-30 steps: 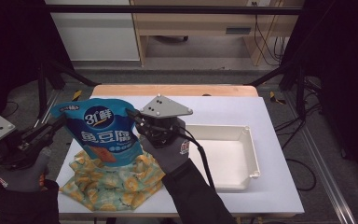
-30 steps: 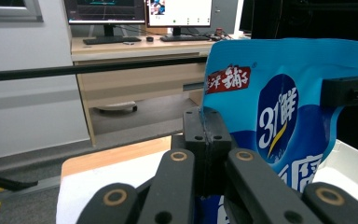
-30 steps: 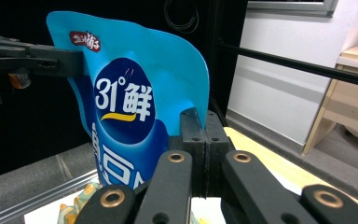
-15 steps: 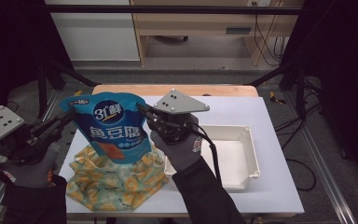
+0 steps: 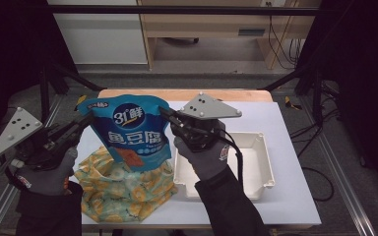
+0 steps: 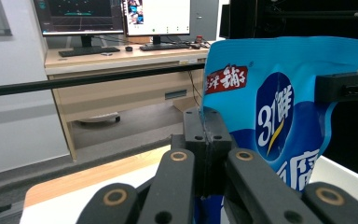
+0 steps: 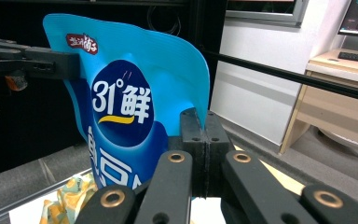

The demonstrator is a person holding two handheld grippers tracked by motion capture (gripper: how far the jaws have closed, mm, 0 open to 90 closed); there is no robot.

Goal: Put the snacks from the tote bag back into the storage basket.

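In the high view, a blue snack pouch (image 5: 130,132) hangs upright above the white table (image 5: 285,147), pinched at both upper corners: the left gripper (image 5: 81,124) clamps its edge from nine o'clock, the right gripper (image 5: 166,114) from three o'clock. Under the pouch, toward six o'clock, lies a yellow patterned bag (image 5: 118,189); a white tray (image 5: 258,164) sits at four o'clock of the pouch. In the left gripper view, the black jaws are pressed together on the pouch's edge (image 6: 261,107), with the other gripper's jaw biting the far corner at three o'clock. In the right gripper view, the jaws likewise pinch the pouch (image 7: 130,98), the left gripper holding at nine o'clock.
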